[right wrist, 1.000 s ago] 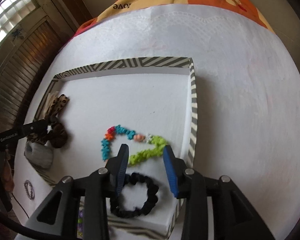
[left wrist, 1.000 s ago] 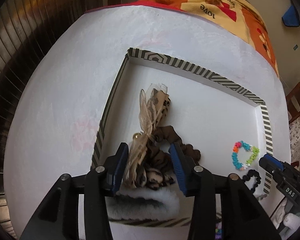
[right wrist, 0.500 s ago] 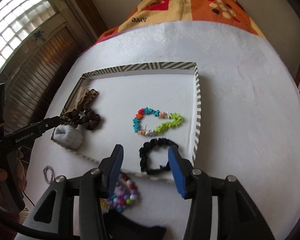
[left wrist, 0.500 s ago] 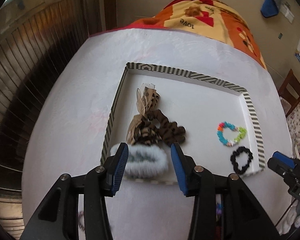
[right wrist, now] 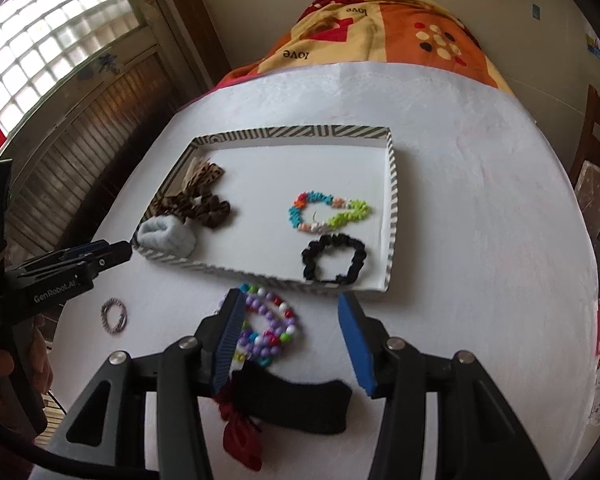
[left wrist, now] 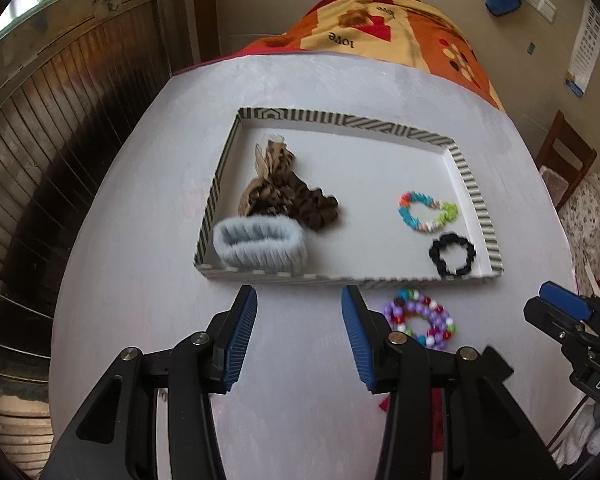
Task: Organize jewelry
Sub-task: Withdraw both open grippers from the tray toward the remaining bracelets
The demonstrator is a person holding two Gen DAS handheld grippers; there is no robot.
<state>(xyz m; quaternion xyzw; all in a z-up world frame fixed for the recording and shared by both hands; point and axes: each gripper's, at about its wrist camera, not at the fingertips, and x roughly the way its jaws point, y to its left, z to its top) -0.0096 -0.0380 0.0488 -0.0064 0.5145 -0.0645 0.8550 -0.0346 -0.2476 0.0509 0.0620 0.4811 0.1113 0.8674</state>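
Tongs first: my left tongs (left wrist: 299, 334) stand wide open over bare tabletop (left wrist: 140, 280), my right tongs (right wrist: 288, 344) are open and empty too, above the purple bead bracelet (right wrist: 269, 330). Beside it lie a black band (right wrist: 296, 398) and a red piece (right wrist: 240, 440). I think the bracelet is next; I should lower the right tongs across one side of the ring and close gently, so beads do not roll. Further, the striped tray (right wrist: 394, 200) holds a black scrunchie (right wrist: 334, 258), a colourful bracelet (right wrist: 328, 216), a grey scrunchie (left wrist: 260, 246) and a leopard bow (left wrist: 284, 200). Behind, an orange blanket (right wrist: 400, 36) and a window (right wrist: 48, 40).

Both hand-held grippers withdrawn from tray (left wrist: 476, 196), right one (right wrist: 290, 340) wider
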